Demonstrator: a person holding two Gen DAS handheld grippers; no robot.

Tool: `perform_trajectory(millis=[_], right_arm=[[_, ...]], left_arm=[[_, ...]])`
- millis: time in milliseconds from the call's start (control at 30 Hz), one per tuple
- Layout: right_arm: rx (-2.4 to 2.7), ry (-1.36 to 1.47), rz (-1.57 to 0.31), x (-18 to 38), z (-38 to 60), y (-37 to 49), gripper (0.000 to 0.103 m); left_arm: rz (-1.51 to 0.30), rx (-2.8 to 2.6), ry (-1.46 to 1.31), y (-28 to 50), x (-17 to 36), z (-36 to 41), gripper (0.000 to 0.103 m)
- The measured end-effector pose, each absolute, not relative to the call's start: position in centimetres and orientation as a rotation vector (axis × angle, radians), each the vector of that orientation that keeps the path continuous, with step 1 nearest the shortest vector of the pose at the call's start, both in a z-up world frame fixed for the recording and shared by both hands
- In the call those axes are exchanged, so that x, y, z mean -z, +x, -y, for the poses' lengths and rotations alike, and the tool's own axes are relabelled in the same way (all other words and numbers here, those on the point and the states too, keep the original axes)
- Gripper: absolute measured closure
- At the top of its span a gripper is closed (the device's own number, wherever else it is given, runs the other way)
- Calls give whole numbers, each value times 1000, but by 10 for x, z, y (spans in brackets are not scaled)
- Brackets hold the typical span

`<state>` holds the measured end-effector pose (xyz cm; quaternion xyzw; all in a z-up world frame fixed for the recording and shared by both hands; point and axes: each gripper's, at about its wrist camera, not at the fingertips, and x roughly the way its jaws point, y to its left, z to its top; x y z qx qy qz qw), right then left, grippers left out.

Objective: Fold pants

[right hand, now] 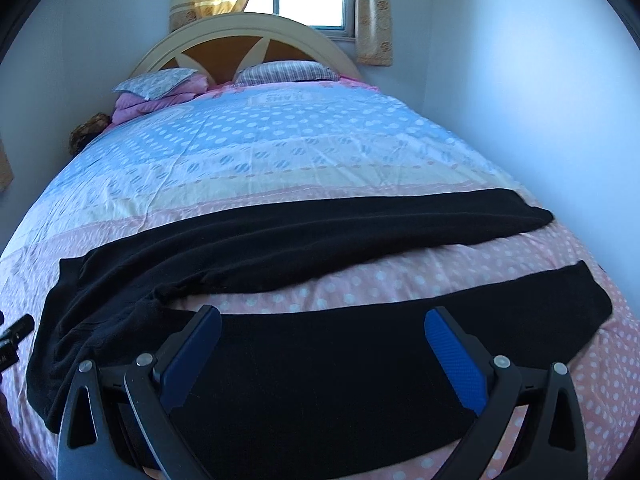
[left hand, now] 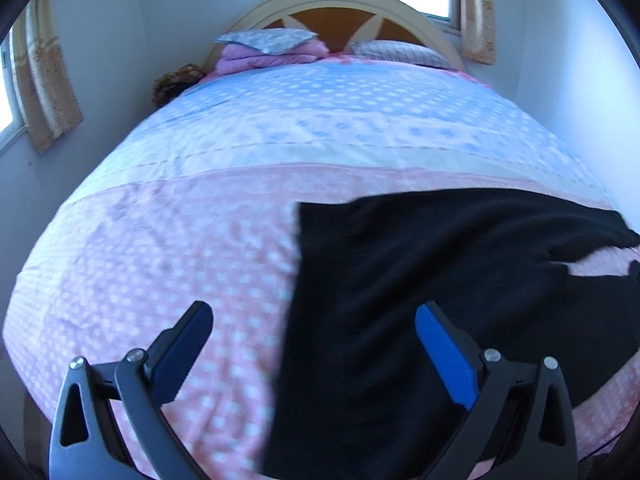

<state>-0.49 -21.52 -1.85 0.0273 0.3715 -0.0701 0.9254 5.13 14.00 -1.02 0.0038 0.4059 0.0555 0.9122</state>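
Black pants point(right hand: 280, 360) across pink-blue bedspread point(right hand: 280, 152), pillows point(right hand: 286, 70) beyond; both grippers' jaws wide.

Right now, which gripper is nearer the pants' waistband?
Left. The left gripper hovers open over the waistband; the right gripper is open above the near leg.

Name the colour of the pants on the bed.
Plain black pants, clearest in the right wrist view.
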Motion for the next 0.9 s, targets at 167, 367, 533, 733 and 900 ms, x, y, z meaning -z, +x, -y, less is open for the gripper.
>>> perform_trajectory(millis=[167,367,533,733,900], right_arm=[[75,45,-773,27,210,14,1],[-15,67,-741,25,200,22,1],[-32,43,-764,27,195,34,1],[-30,26,-770,28,198,43,1],[-110,33,-786,24,207,72,1]], left_arm=[[-891,-145,-85,85,13,-189,0],[-966,-35,-233,139,25,-208,24],[-1042,13,-216,176,45,-186,42],[-1093,97,-294,201,67,-176,66],[-1061,154,-315,206,65,-171,89]])
